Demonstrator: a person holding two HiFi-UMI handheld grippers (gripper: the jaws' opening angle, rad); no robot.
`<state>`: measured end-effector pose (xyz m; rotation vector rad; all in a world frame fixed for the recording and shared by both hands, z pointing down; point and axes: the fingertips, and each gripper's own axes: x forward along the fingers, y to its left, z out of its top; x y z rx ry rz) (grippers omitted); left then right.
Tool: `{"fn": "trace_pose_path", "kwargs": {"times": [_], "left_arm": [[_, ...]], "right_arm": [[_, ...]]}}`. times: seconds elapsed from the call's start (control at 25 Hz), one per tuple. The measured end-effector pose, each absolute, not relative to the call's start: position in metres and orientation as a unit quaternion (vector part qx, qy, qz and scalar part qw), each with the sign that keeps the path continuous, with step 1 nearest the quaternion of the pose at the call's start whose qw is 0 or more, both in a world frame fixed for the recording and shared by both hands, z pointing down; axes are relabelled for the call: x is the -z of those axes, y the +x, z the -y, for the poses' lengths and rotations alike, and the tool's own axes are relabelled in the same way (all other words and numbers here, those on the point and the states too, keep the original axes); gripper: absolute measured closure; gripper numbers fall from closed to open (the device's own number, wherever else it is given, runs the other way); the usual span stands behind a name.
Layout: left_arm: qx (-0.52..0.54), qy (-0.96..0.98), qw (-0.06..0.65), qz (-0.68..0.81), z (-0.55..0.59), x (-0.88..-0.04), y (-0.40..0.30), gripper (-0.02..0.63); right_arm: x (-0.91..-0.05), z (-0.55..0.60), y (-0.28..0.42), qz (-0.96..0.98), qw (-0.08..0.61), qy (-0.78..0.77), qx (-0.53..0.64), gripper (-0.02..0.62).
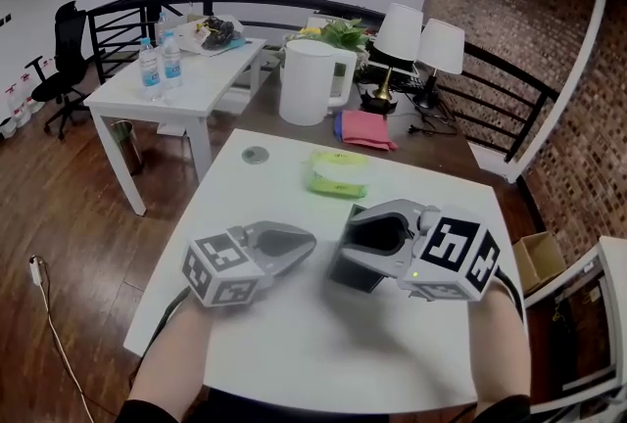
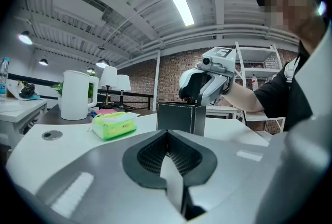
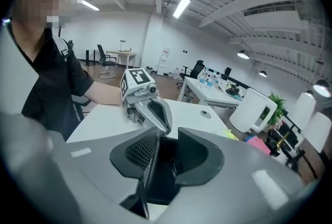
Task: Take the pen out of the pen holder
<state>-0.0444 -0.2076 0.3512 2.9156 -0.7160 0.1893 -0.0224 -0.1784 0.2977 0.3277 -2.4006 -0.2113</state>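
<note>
White table (image 1: 323, 352) supports the black pen holder (image 1: 353, 274), which stands upright near the middle, just in front of me. My right claw (image 1: 351, 235) hangs directly over the holder, its tips at the open top; the jaws stand narrowly apart with the holder's dark mouth between them. I cannot make out the pen itself in that dark opening. My left claw (image 1: 310, 243) is level above the table just left of the holder, jaws pressed together with nothing between them. A green tissue pack (image 1: 338, 173) lies farther back on the same table, well apart from both claws.
</note>
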Motion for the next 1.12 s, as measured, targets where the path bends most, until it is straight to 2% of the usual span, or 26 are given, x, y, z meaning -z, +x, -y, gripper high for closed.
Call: {"fn": "trace_pose_path", "kwargs": {"times": [0.44, 0.6, 0.8, 1.12], "left_arm": [[-0.064, 0.967, 0.067, 0.237, 0.208, -0.351, -0.045, 0.604], [-0.064, 0.967, 0.067, 0.236, 0.208, -0.351, -0.044, 0.604], [-0.065, 0.967, 0.067, 0.237, 0.209, -0.352, -0.045, 0.604], [-0.069, 0.967, 0.069, 0.235, 0.208, -0.353, -0.045, 0.604]], "right_arm": [[-0.298, 0.175, -0.026, 0.928, 0.345, 0.107, 0.098, 0.525], [-0.292, 0.175, -0.024, 0.933, 0.326, 0.114, 0.103, 0.526], [-0.258, 0.180, -0.014, 0.948, 0.265, 0.148, 0.094, 0.526], [-0.160, 0.187, 0.036, 0.963, 0.089, 0.240, 0.090, 0.528]]}}
